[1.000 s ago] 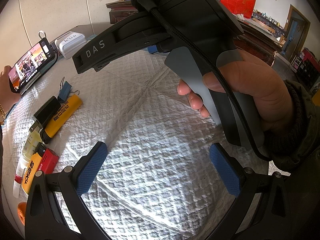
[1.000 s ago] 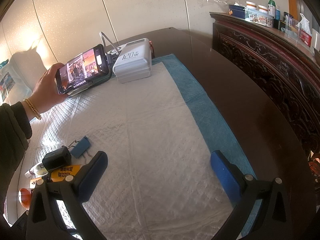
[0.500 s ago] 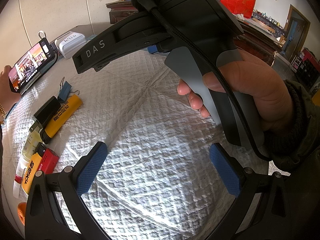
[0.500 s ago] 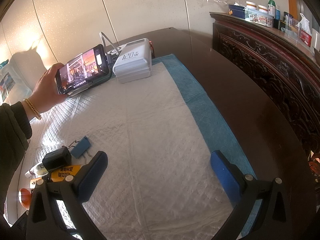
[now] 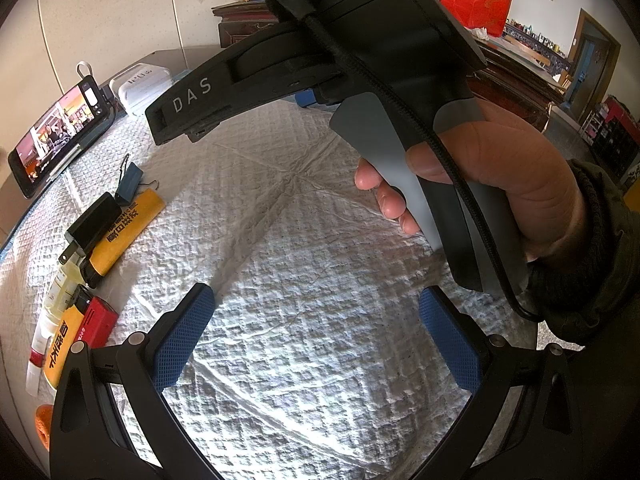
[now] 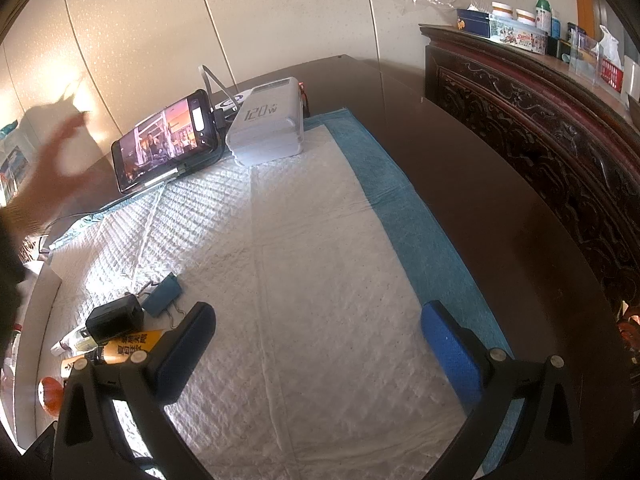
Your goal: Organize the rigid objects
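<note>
Both grippers, left [image 5: 316, 336] and right [image 6: 318, 344], hang spread and empty; next I reach lower left for the black charger [image 6: 115, 317].

Hand [image 6: 44, 184] released phone [image 6: 166, 146], now lifted clear and blurred; phone stands propped alone

Charger [image 6: 115, 317] on tube [image 6: 132, 344], clip [image 6: 162, 294] beside; phone [image 6: 166, 140] left of power bank [image 6: 268, 124], behind
</note>
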Available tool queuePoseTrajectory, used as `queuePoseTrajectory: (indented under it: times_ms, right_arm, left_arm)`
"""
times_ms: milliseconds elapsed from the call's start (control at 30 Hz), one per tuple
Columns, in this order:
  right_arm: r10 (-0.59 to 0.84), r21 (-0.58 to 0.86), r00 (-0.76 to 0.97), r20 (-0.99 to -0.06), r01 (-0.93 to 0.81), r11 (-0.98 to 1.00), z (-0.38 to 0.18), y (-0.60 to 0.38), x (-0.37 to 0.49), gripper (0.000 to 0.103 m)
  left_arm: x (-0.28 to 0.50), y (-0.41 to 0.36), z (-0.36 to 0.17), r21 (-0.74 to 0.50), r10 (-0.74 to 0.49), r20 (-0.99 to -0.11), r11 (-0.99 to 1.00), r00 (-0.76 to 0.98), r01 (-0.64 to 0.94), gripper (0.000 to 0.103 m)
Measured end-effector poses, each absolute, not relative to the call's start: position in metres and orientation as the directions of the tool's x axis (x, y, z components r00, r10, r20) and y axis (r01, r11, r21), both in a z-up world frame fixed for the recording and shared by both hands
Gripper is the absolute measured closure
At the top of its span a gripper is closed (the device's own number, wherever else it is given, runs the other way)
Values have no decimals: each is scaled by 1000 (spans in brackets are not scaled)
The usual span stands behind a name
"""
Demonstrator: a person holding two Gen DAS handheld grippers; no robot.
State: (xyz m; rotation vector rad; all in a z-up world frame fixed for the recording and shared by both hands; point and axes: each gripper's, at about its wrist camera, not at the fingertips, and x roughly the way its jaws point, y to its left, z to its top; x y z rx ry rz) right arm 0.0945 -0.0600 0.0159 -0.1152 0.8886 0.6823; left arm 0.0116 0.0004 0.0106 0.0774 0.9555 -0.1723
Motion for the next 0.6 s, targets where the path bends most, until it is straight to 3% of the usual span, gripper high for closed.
queuePoseTrajectory:
  times_ms: [600]
  right_arm:
    - [545, 240, 417, -727, -589, 771, 16, -68, 97, 0]
  left_arm:
    - [11, 1, 11, -10, -112, -818, 984, 565, 180, 0]
